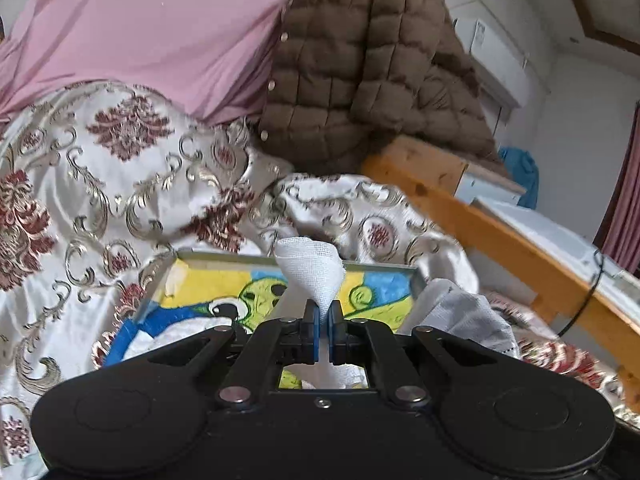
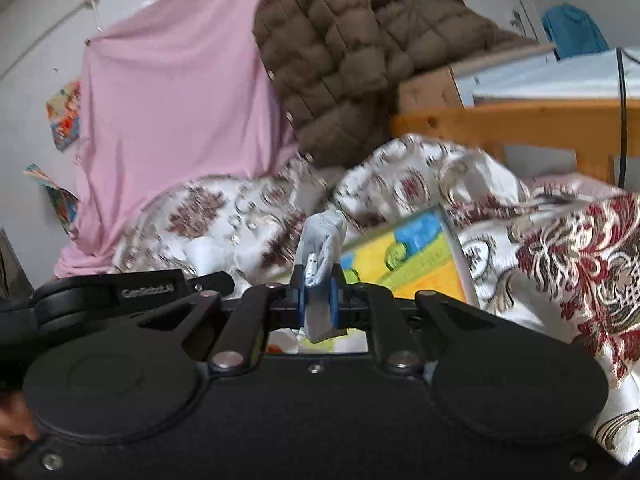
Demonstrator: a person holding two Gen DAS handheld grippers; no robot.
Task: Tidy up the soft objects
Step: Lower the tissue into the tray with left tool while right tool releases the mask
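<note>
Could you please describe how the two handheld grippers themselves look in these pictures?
Both the left gripper and right gripper are matte black, with two rounded lobes, scissor-like linkage bars on silver pivot bolts, and blue fingers. Embossed lettering marks the left gripper's housing in the right wrist view.

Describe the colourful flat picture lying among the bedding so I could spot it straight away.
Start at the wooden bed frame and look down onto the white bedspread with dark red and gold flourishes. The painted board lies on it, just beyond the grippers. It is the only flat, stiff thing there, bright yellow, blue and green with cartoon outlines.
</note>
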